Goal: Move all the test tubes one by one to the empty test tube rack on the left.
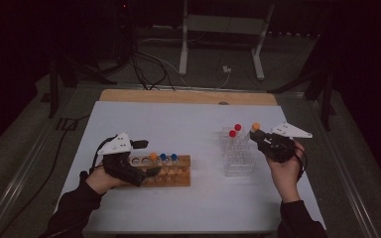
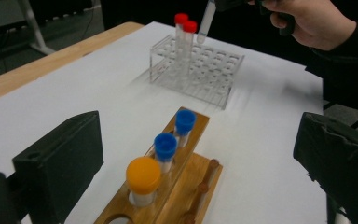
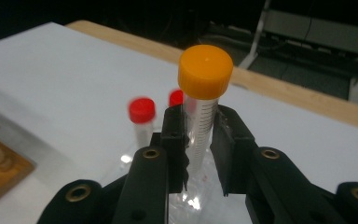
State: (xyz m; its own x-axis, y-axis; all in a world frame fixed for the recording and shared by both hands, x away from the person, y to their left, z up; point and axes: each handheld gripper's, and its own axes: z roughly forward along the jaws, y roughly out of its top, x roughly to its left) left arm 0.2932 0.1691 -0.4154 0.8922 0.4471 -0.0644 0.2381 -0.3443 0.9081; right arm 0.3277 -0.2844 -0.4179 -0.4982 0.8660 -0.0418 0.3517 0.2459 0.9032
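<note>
Right tongs (image 3: 199, 154) pinching orange-capped tube (image 3: 204, 93).
Tube raised above clear rack (image 1: 238, 156); left tongs (image 1: 146, 158) spread, empty, over wooden rack (image 1: 176, 173).

It looked like a lab: capped sample tubes stood in a clear plastic rack (image 1: 238, 156) at three o'clock and a wooden rack (image 1: 171, 171) at nine, on a white-covered bench (image 1: 178, 124) amid dark, cable-strewn surroundings.

dim rm, grey floor (image 1: 25, 144), metal stand (image 1: 223, 29)
</note>
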